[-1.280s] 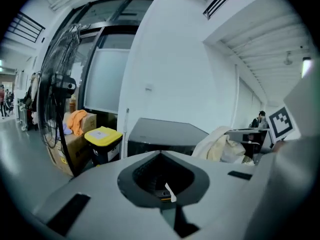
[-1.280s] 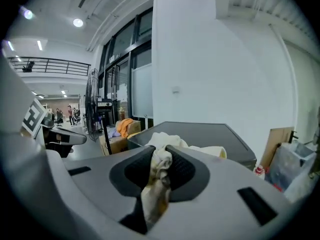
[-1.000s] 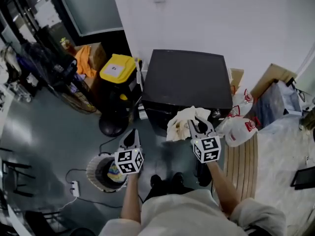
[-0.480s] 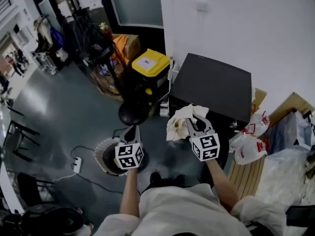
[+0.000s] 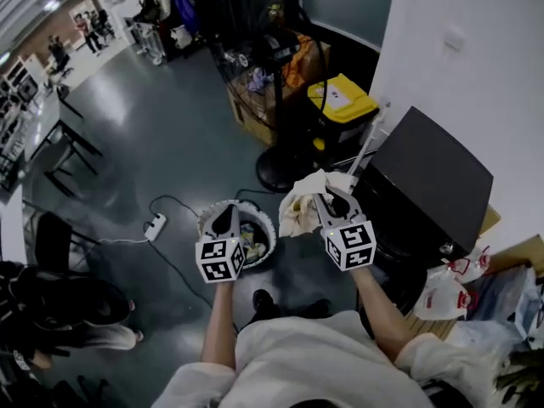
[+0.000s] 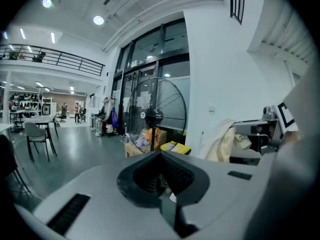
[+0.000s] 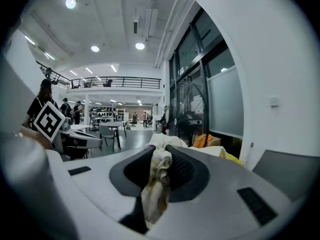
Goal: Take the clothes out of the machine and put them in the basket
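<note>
Garment: a cream cloth (image 5: 299, 206), bunched up and carried in the air between the basket and the machine.
Right claw (image 5: 327, 202): clamped on the cloth, whose folds hang down between the pads.
Left claw (image 5: 226, 216): jaws together with nothing in them, poised over the basket.
Basket (image 5: 265, 221): round and pale, on the grey floor, with clothes (image 5: 252, 245) lying inside.
Machine (image 5: 429, 181): a black box against the white wall.
Behind: a yellow-lidded bin (image 5: 342, 99) and a pedestal fan (image 6: 160, 111).

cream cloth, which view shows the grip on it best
Right gripper view: the cream cloth is pinched between the right gripper's fingers. Head view shows it bunched above that gripper; left gripper view only shows it hanging off to one side.
</note>
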Demonstrator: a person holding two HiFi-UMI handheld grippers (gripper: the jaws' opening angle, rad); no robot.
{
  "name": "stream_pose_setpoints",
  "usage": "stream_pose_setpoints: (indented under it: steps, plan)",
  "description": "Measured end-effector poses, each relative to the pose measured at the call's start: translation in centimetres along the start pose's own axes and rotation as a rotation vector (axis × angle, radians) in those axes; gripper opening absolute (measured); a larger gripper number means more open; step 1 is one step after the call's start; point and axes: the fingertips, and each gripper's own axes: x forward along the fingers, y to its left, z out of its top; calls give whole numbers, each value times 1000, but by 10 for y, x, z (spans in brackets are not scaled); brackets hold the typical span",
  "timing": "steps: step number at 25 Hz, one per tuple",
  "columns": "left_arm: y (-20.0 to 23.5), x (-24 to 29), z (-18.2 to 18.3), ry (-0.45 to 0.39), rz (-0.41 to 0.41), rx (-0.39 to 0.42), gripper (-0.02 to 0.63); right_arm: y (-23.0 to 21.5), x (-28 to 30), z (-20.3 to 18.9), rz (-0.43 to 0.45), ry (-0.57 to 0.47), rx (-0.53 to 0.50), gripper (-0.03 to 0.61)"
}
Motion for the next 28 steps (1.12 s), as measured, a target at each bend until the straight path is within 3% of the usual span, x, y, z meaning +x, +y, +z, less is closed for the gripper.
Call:
stream_pose_setpoints:
  steps: [6, 13, 19, 28]
  plan:
    - [120, -37, -6, 19, 145, -51, 18, 98, 88, 13, 156, 18, -1, 80]
    - [198, -53, -29, 34, 195, -95, 18, 169, 154, -10, 218, 82, 9, 80]
    - [235, -53, -46, 46, 248, -140, 18, 211, 188, -51, 281, 178, 0, 80]
    - [256, -43, -81, 82, 343, -200, 18, 234, 226, -142, 383, 337, -9, 80]
